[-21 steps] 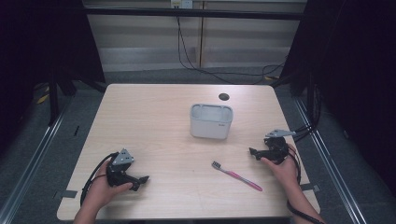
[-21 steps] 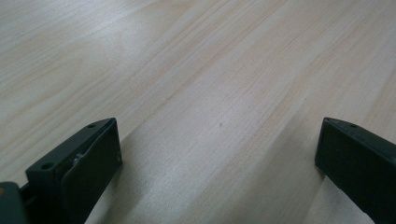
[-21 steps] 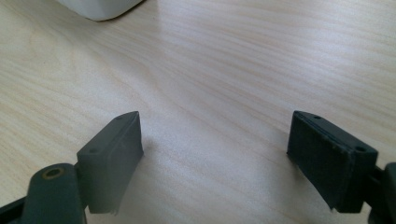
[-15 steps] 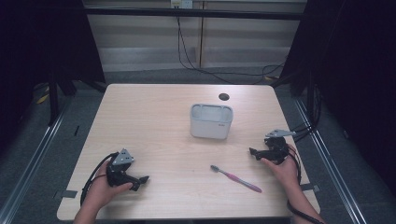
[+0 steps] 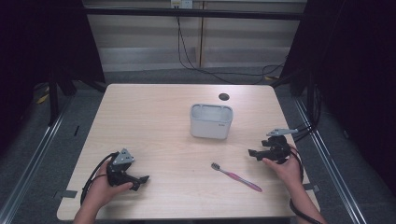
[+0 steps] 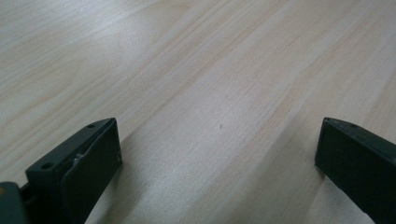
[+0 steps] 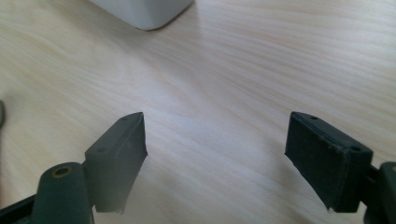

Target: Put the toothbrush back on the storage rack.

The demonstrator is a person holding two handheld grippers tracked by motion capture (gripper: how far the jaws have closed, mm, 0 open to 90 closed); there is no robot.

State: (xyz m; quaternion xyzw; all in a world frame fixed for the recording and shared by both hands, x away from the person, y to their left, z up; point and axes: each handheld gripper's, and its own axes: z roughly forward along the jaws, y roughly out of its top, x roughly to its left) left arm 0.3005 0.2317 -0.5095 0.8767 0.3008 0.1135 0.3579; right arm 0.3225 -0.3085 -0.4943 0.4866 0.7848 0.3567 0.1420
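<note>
We found the right gripper (image 5: 254, 153) resting near the right edge of the wooden table (image 5: 149, 116), held in the person's right hand (image 5: 286, 168), with its jaws spread wide and nothing between them. In the right gripper view, the two black jaws stood well apart over bare wood, and neither pad touched any object. The pink toothbrush (image 5: 236, 177) lay flat on the table just ahead of and to the near side of those fingertips, apart from them, with its bristled head toward the table's middle and its handle running toward the person's edge. We noted no contact between the toothbrush and either gripper. The white container (image 5: 211, 121) stood upright beyond the right gripper's fingertips, toward the far side of the table, well clear of them; its lower corner appeared at the top of the right gripper view (image 7: 144, 11). The left gripper (image 5: 142, 178) lay near the left front of the table in the person's left hand (image 5: 103, 191), well apart from the toothbrush, its fingertips pointing toward it across open wood. In the left gripper view its jaws likewise stood wide, with bare table between them and nothing gripped. A small dark round mark (image 5: 224, 96) sat on the table beyond the container, far from both sets of fingers.
</note>
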